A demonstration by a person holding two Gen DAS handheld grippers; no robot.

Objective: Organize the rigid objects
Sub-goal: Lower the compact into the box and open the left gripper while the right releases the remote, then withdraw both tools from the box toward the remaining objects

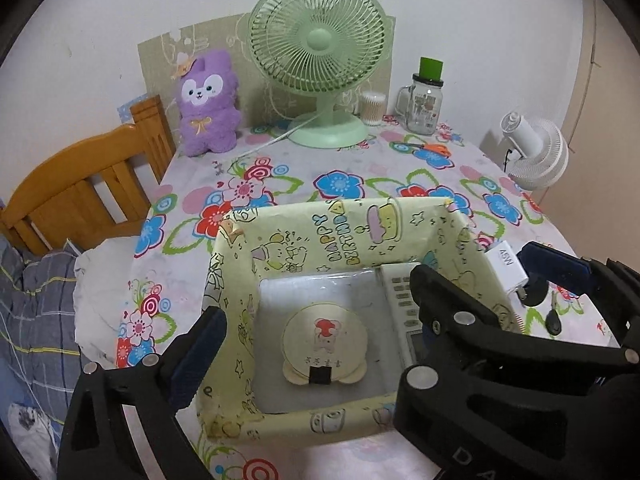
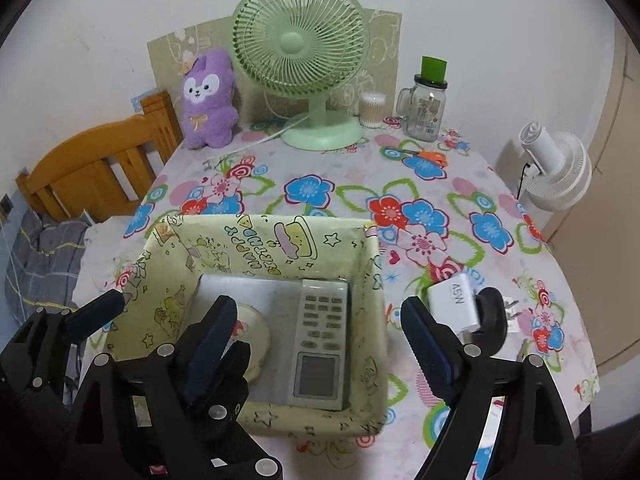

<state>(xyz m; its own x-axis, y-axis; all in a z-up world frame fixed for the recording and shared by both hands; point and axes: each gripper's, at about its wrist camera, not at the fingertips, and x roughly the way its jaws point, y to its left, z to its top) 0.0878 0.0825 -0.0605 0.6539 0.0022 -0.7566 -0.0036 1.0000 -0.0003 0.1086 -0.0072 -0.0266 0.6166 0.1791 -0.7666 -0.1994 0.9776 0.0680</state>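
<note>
The left gripper (image 1: 316,320) hung over the box (image 1: 404,216), its jaws spread wide with nothing between the pads; the round case (image 1: 324,340) lay flat on the box floor under the gap, clear of both fingers. The right gripper (image 2: 316,320) hung beside it, jaws also wide and empty. In the right wrist view its left finger (image 2: 212,332) stood over the box interior and its right finger (image 2: 428,336) stood outside the box wall, over the tablecloth (image 2: 360,184). The remote (image 2: 320,340) lay in the box along its right wall, keypad up, just beside the case. A white charger (image 2: 456,304) lay on the cloth outside the box to the right, close to the right finger, and a dark key (image 1: 554,320) lay near it. At the far edge of the table stood a green fan (image 2: 300,44), a purple plush (image 2: 208,100), a glass jar (image 2: 426,104) with a green cap and a tub of cotton swabs (image 2: 372,108). Orange scissors (image 2: 430,156) lay in front of the jar. A white fan (image 2: 560,160) stood off the table's right edge, and a wooden bedhead (image 1: 80,184) showed on the left.
</note>
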